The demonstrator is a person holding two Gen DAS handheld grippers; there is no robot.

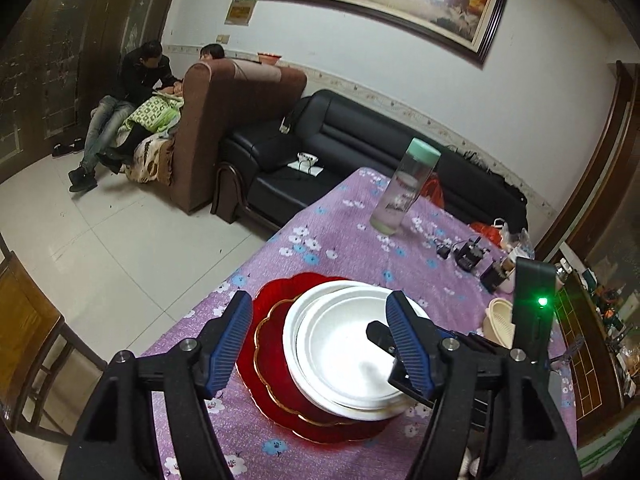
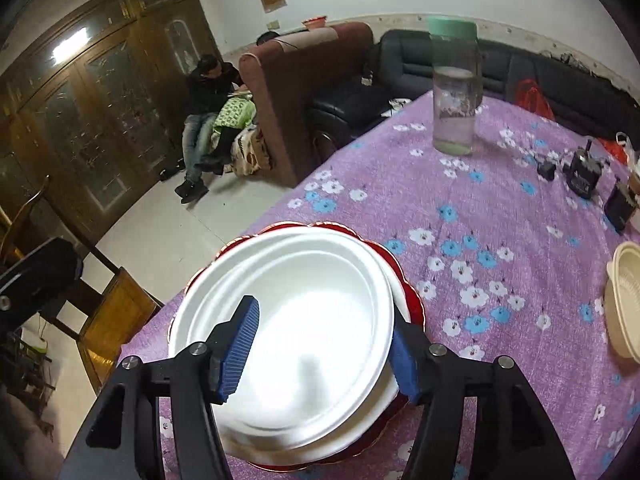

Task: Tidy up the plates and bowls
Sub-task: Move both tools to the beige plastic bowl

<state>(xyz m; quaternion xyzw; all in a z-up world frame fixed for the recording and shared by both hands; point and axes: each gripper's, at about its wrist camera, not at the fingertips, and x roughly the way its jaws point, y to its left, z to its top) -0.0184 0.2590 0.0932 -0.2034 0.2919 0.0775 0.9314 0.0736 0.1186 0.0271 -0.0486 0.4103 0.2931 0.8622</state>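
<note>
Two white plates [image 1: 340,356] [image 2: 304,320] lie stacked on red gold-rimmed plates [image 1: 272,304] [image 2: 412,300] near the table's left edge. My left gripper [image 1: 319,300] hangs open above the stack with nothing between its fingers. My right gripper [image 2: 324,320] is open too. Its left pad hovers over the top plate's well and its right pad sits outside the rim, neither pressing. In the left wrist view the right gripper [image 1: 380,332] reaches in over the plates' right side. Stacked beige bowls [image 1: 500,320] [image 2: 624,300] stand to the right.
A clear bottle with a green lid [image 1: 404,188] [image 2: 456,88] stands farther back on the purple flowered tablecloth [image 1: 340,240] [image 2: 460,200]. Small dark devices [image 1: 468,256] [image 2: 584,172] lie at the back right. A wooden chair [image 1: 24,320] [image 2: 116,312] stands left of the table. Sofas and seated people are beyond.
</note>
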